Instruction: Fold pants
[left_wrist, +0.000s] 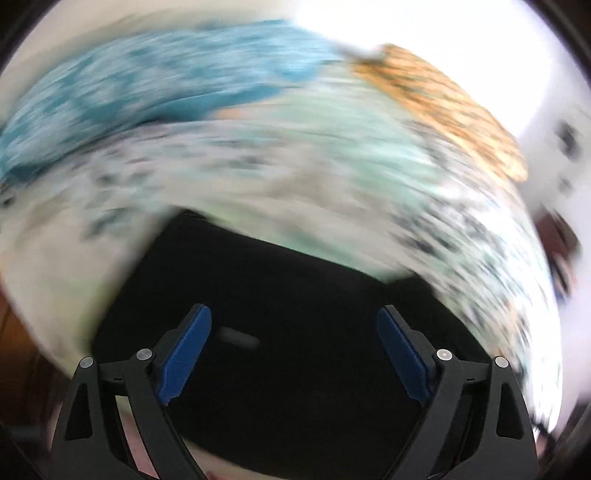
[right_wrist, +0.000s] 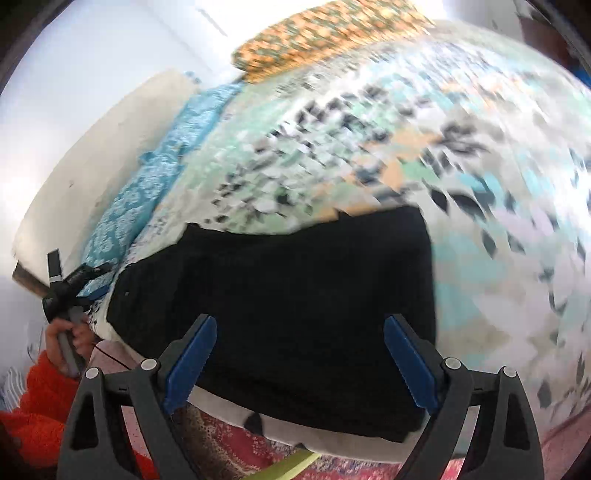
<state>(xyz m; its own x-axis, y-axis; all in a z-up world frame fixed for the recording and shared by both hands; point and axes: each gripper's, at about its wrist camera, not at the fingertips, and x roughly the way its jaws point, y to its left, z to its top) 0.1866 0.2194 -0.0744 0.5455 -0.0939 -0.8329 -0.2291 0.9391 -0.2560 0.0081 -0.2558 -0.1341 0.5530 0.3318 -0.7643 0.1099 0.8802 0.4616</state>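
Left wrist view, heavy motion blur: we see our left gripper (left_wrist: 294, 347) with fingers (left_wrist: 186, 354) spread wide and gripping nothing, hovering over the black pants (left_wrist: 295, 302), which lie on the bed (left_wrist: 295, 177) near its front edge. Right wrist view: our right gripper (right_wrist: 300, 358) is likewise released and empty above the pants (right_wrist: 288, 295), already a compact dark rectangle at the bed's (right_wrist: 480, 221) front edge, left gripper (right_wrist: 70, 284) off at the pants' left end. We judge the fabric soft, light and floppy, so pinch through all layers at an edge or corner, not mid-panel.
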